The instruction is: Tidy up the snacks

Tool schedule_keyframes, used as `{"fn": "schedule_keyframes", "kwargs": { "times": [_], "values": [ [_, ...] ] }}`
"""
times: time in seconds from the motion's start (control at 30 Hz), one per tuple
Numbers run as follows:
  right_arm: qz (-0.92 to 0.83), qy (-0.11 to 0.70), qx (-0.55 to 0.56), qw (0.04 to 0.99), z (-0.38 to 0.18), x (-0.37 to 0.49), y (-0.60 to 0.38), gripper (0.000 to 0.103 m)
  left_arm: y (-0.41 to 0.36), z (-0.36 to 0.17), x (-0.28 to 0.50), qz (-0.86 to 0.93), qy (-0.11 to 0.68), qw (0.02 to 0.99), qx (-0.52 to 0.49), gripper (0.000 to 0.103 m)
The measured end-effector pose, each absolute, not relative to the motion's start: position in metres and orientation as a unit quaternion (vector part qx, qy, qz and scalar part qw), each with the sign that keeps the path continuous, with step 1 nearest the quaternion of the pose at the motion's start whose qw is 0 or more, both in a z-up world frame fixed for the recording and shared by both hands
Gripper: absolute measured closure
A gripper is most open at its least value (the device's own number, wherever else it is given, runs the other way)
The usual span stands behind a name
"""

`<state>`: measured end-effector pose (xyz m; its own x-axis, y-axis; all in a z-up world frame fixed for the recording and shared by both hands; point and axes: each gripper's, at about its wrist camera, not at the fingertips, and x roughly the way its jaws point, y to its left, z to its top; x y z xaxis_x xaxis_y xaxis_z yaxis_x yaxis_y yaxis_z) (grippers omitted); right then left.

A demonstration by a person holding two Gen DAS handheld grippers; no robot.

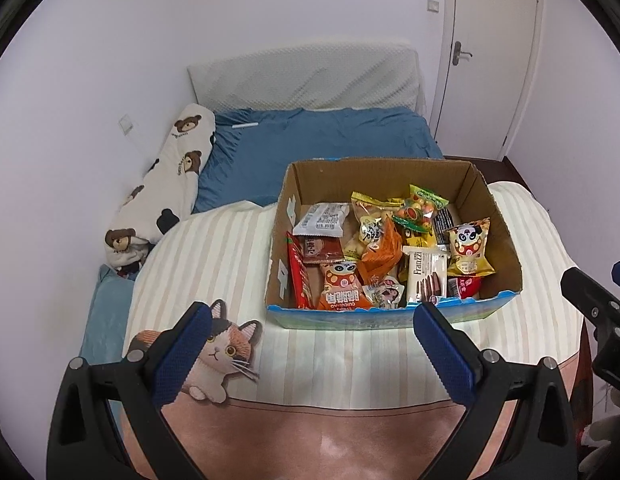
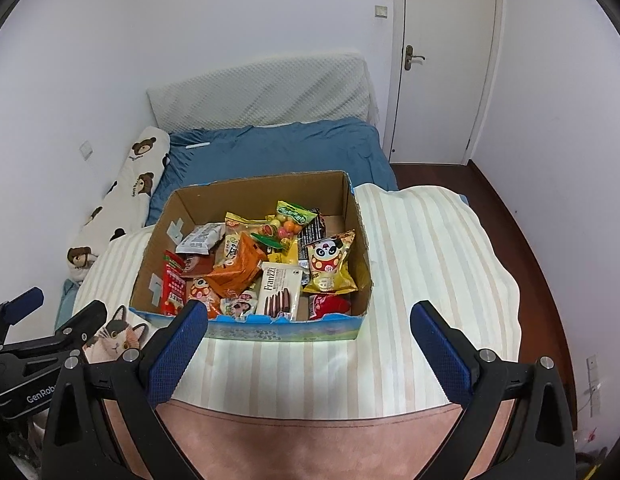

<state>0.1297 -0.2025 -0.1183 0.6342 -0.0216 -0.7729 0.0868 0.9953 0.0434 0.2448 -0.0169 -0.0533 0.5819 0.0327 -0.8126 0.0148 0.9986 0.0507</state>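
Note:
A cardboard box (image 1: 506, 240) with a blue front wall sits on a striped blanket; it also shows in the right wrist view (image 2: 360, 236). It holds several snack packets, among them a white Franzzi wafer pack (image 1: 426, 276) (image 2: 279, 290), a yellow panda bag (image 1: 470, 248) (image 2: 330, 264) and an orange bag (image 1: 380, 254) (image 2: 235, 268). My left gripper (image 1: 310, 318) is open and empty, just in front of the box. My right gripper (image 2: 310, 320) is open and empty, in front of the box's front wall.
The striped blanket (image 2: 430, 260) covers the near part of a bed with a blue sheet (image 2: 289, 148). A cat-shaped cushion (image 1: 217, 356) lies at the near left. A bear-print pillow (image 1: 169, 184) lies along the left wall. A white door (image 2: 442, 60) stands at the back right.

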Motion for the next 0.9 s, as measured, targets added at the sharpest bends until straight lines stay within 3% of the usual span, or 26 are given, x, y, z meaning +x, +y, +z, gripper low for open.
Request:
{"fn": "schedule_keyframes", "kwargs": {
  "times": [0.9],
  "values": [
    [-0.046, 0.447, 0.043, 0.892, -0.132, 0.139, -0.209, 0.000, -0.024, -0.059, 0.257, -0.006, 0.463, 0.886, 0.026, 0.000]
  ]
}}
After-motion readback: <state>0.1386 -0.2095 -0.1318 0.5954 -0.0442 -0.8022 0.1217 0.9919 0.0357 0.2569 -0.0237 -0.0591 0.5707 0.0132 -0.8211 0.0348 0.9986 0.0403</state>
